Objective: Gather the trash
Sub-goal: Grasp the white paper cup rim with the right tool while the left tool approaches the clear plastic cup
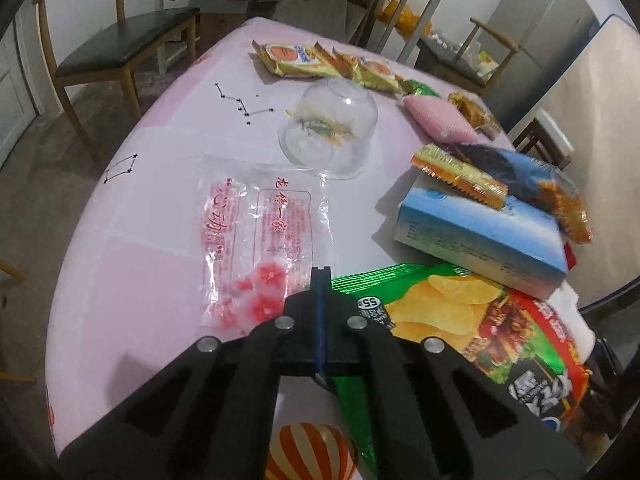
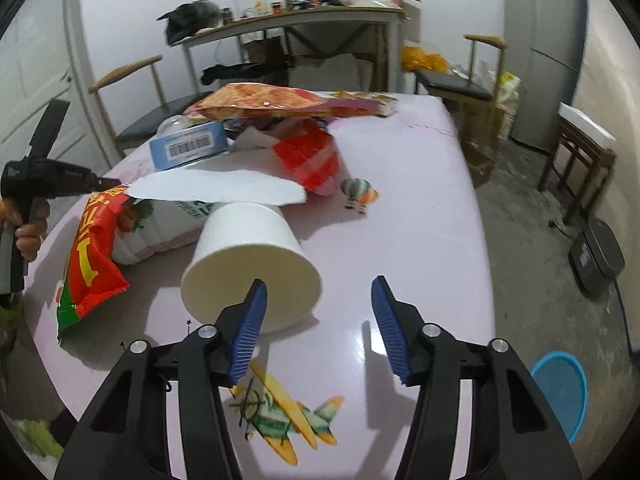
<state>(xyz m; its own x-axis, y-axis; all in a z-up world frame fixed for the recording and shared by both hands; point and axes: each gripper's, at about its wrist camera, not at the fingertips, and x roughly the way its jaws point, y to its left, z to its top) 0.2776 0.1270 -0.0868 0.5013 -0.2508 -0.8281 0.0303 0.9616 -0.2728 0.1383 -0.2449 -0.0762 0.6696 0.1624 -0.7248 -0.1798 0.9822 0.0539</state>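
Left hand-held gripper (image 1: pixel 321 276) pressed together on chip bag (image 1: pixel 460 312) edge at desk (image 1: pixel 140 280) front. Right hand-held gripper (image 2: pixel 318 294) spread; tipped cup (image 2: pixel 250 264) lies ahead-left, base toward it, left pad at base.

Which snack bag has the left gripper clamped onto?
The green chip bag; left gripper pinches its edge. The yellow packets lie far across the table.

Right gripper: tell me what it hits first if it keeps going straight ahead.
Probably the white paper cup lying on its side: the right gripper has its left finger already before the cup's rim. Depth unclear.
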